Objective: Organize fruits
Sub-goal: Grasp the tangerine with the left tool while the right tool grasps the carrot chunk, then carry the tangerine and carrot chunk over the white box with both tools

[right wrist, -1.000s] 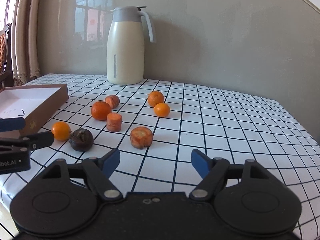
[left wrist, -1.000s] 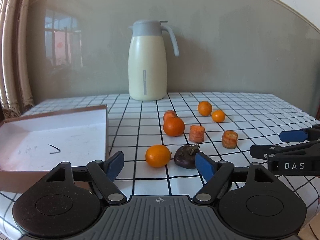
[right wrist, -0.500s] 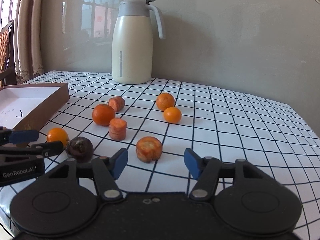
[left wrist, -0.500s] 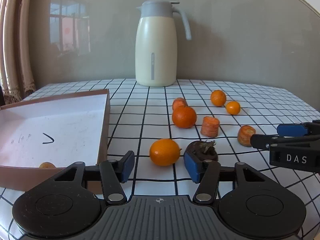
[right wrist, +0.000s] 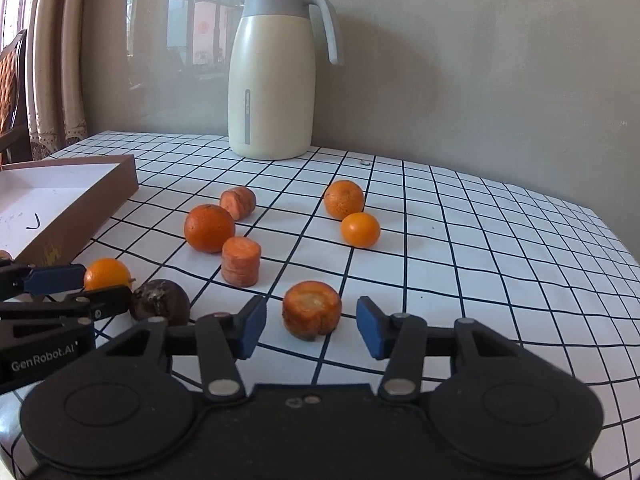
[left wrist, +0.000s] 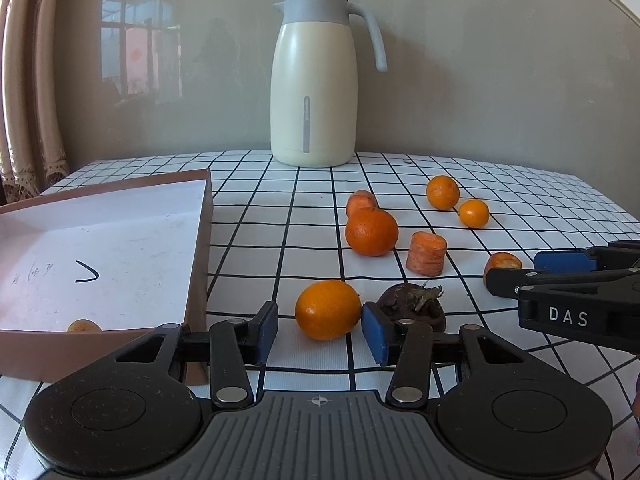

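- While the left wrist view is considered, the left gripper [left wrist: 320, 330] is seen with its jaws just narrowed around a small orange [left wrist: 328, 309]; a gap remains on each side, so nothing is gripped yet.
- Compared with a second ago, the gripper is found nearer this fruit, which is judged to be the next pick for the cardboard tray [left wrist: 202, 240] just beside it.
- Counted in this view: four oranges on the checked tablecloth [left wrist: 280, 208], three carrot chunks, one dark wrinkled fruit [left wrist: 412, 306], one orange piece partly hidden inside the tray, one thermos jug [left wrist: 314, 92].
- When the right wrist view is taken, the right gripper [right wrist: 311, 328] is seen with jaws likewise just drawn inward on either side of the nearest carrot chunk [right wrist: 312, 309], not yet pressed on it.
- Since the chunk now lies between the blue pads, a simultaneous two-handed pick is judged to be under way.
- Counted here: four oranges, three carrot chunks, one dark fruit, one jug, one tray at the left edge.
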Motion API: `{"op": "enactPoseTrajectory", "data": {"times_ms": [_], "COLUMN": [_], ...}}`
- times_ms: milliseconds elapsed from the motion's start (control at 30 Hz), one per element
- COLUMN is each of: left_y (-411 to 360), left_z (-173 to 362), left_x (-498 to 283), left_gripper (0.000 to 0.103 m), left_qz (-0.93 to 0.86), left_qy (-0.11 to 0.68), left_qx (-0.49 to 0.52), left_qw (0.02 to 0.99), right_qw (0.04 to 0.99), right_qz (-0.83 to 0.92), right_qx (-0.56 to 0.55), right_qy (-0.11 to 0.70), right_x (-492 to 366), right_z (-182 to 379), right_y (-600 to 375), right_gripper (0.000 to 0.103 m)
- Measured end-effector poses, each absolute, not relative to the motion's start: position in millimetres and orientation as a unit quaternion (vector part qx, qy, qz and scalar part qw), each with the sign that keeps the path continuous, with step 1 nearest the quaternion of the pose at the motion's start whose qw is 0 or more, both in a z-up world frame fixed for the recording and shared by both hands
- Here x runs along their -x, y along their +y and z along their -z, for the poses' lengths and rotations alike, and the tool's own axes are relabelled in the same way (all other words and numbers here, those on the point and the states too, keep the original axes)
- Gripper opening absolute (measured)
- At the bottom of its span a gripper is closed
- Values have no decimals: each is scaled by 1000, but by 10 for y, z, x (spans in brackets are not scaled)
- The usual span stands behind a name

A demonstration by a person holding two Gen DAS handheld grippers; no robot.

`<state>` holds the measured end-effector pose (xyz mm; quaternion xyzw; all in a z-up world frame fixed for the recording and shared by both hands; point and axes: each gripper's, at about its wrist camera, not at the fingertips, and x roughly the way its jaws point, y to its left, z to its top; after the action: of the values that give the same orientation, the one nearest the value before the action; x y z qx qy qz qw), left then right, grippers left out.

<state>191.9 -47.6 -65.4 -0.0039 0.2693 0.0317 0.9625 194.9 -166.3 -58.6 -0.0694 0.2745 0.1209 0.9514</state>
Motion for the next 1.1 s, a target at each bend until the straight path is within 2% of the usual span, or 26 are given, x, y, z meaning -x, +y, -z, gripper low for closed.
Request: {"op": "enactPoseTrajectory", "data": {"times_ms": [100,167,367,1100], "left_y": [-482,-480,-491,-513], "left_z": [658,656,673,420], "left_x": [-1925,-1933,-1960,-1551], "left_gripper": [47,47,36,36], "left_qz": [-33,-33,-26,-7], "left_qy": [269,268,275,233], "left_qx": [2,4,2,-19], "left_qw": [963,963,961,972], "right_qw": [950,949,946,961], "right_qz": [-120,-121,-120,-108], "right_qx": [71,73,73,52], "right_qy": [279,281,293,249], "right_x": [-1986,-2009,-2059,-1665], "right_z": [603,611,647,402], "right_y": [-1646,-1637,-1636,-1717], "right_gripper": [39,35,27,26]}}
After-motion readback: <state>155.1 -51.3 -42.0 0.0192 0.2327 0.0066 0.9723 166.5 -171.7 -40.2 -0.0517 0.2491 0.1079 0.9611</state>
